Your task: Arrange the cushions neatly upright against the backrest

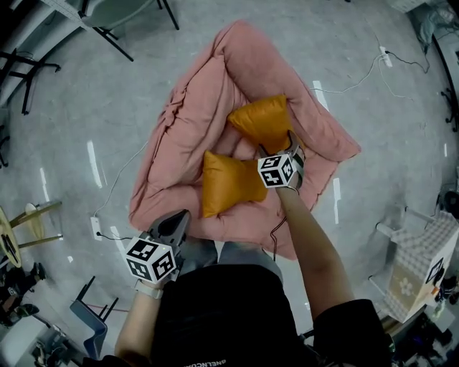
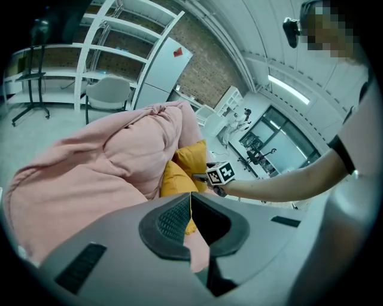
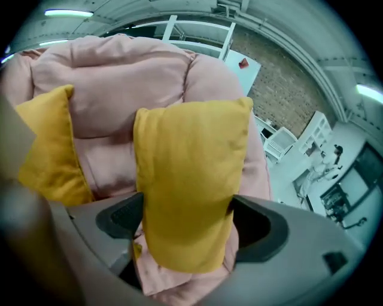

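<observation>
A pink floor sofa lies on the grey floor with two orange cushions on it. The far cushion leans against the puffy backrest; the near cushion lies on the seat. My right gripper is at the far cushion's lower edge. In the right gripper view this cushion fills the gap between the wide-apart jaws of the right gripper, and the other cushion stands to its left. My left gripper hangs shut and empty by the sofa's front edge; its jaws meet.
A black-legged chair stands beyond the sofa. A white cable and a power strip lie on the floor. A wooden stool is at the left, a blue chair near my feet, a white cart at the right.
</observation>
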### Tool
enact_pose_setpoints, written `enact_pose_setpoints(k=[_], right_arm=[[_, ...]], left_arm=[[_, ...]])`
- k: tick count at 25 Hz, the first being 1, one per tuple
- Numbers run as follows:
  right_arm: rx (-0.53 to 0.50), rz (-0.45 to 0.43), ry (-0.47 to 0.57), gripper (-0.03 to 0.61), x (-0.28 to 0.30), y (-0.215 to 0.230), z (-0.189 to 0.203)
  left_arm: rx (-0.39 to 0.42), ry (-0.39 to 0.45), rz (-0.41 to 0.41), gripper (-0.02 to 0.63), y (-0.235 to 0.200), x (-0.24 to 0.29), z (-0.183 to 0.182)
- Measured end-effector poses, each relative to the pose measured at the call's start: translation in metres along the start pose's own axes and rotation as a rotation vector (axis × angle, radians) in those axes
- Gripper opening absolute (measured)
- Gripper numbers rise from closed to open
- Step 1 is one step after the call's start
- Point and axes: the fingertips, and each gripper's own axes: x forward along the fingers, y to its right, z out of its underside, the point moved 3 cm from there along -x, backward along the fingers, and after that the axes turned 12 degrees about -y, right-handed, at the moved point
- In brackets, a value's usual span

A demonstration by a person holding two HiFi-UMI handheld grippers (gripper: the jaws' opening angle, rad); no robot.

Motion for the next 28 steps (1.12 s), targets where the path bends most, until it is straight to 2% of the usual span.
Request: enact_pose_setpoints(k=[6, 9, 12, 15, 19, 23, 28], right_arm=[[0.015, 0.02, 0.019, 0.447, 0.009, 0.003, -0.002], [-0.01, -0.006, 0.057, 0.366, 0.003, 0.006, -0.005], [-0.051, -0.019, 0.156, 0.333, -0.016, 0.009, -0.01], [-0.087, -0.03, 0.245, 0.324, -0.033, 0.013, -0.019], [-0.113, -0.037, 0.258, 0.316, -0.041, 0.021, -0.017], [-0.068, -0.043, 0.303, 0.305, -0.056, 0.028, -0.01], [-0.067, -0.071, 0.435, 0.303, -0.08, 0.019, -0.021]], left_arm=[[-0.02, -0.01, -0.011, 0.014, 0.0, -0.002, 0.008], [-0.035, -0.006, -0.014, 0.014, -0.004, -0.001, 0.009], [-0.039, 0.002, -0.014, 0.014, -0.006, 0.0, 0.009], [-0.036, 0.004, -0.007, 0.014, -0.006, 0.001, 0.008], [-0.03, 0.002, -0.006, 0.014, -0.003, 0.002, 0.009], [-0.032, 0.001, -0.009, 0.014, -0.001, 0.004, 0.009], [-0.032, 0.0, -0.013, 0.014, 0.0, 0.004, 0.01]])
